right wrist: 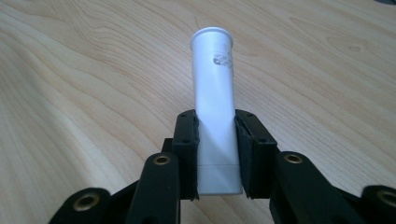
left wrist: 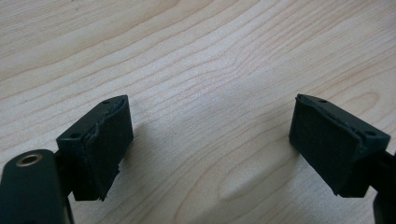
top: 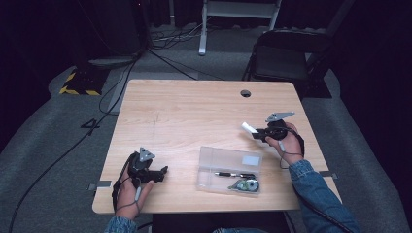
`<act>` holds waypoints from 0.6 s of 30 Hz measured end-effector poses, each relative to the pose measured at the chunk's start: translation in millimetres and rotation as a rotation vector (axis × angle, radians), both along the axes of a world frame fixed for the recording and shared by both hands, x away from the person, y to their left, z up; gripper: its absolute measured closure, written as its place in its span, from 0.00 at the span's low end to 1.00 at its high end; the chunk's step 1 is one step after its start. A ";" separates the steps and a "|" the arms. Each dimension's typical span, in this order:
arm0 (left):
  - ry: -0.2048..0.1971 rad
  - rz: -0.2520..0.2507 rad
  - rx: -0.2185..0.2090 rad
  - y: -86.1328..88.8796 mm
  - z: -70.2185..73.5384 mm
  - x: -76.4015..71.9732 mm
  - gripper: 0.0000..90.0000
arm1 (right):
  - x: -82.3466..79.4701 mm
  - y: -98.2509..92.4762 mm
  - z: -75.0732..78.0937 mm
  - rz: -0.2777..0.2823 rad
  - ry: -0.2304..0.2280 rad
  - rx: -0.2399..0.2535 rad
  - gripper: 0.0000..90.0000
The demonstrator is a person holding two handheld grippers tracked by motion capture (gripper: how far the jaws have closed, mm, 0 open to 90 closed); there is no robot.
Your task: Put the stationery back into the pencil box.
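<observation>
right gripper (right wrist: 215,154) jaws tight around white tube (right wrist: 215,112), above table (top: 194,111)

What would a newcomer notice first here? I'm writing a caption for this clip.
The white tube clamped in the right claw over the table's right side stands out most. Next comes the clear plastic case near the front edge, holding a pen. The left claw hangs open above bare wood.

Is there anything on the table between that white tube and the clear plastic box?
Nothing visible. The right gripper holds the white tube above bare wood, and the clear box, already holding a pen and a tape dispenser, lies open nearby with only table between.
</observation>
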State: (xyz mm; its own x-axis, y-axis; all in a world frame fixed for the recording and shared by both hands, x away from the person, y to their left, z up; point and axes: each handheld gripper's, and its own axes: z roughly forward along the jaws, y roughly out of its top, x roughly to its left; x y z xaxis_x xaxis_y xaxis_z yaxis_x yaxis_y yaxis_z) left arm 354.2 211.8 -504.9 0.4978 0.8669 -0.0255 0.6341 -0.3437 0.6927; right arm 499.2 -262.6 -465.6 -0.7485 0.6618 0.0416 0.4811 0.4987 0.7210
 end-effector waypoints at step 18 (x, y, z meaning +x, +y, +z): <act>0.000 -0.008 0.006 0.2 0.1 1.4 0.14 | -27.0 1.9 50.3 0.038 -0.056 0.054 0.80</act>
